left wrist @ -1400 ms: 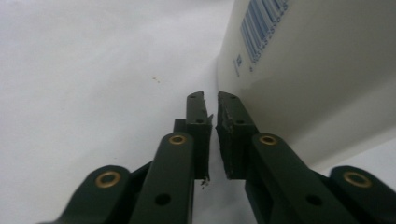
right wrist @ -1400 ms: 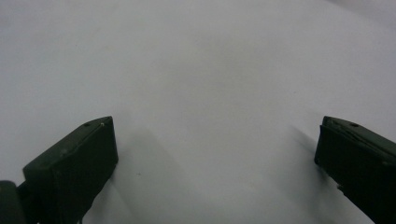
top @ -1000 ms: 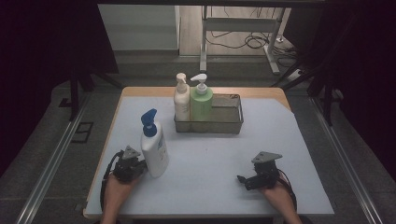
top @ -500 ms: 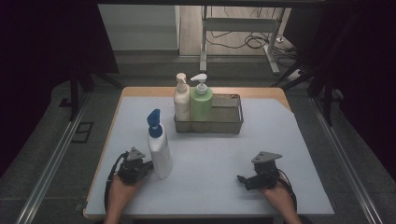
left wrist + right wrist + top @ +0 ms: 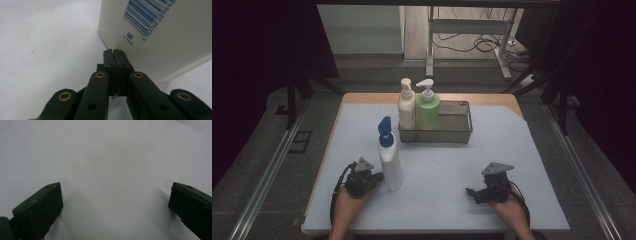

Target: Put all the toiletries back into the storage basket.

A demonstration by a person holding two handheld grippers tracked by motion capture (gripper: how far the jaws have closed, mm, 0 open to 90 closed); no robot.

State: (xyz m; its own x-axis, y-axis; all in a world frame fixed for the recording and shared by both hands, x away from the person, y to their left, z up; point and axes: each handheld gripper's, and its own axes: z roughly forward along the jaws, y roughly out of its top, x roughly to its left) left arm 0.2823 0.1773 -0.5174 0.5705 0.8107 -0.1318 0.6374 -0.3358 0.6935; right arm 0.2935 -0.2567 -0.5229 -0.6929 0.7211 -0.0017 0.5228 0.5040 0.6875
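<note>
A white bottle with a blue pump (image 5: 390, 159) stands upright on the pale mat at the front left. My left gripper (image 5: 376, 177) lies low just left of its base. In the left gripper view its jaws are shut (image 5: 114, 51) with nothing between them, and their tips sit against the lower wall of the white bottle (image 5: 160, 32), below a barcode. My right gripper (image 5: 471, 191) rests on the mat at the front right, pointing left. Its jaws stand wide open (image 5: 116, 195) over bare mat.
A wire basket (image 5: 461, 131) at the back centre holds a cream pump bottle (image 5: 406, 106) and a green pump bottle (image 5: 428, 109) in its left half. The mat (image 5: 512, 150) covers a wooden table with dark floor around it.
The left gripper and the white bottle have both shifted a little to the right, and the bottle now stands straighter. The right gripper has kept still.
</note>
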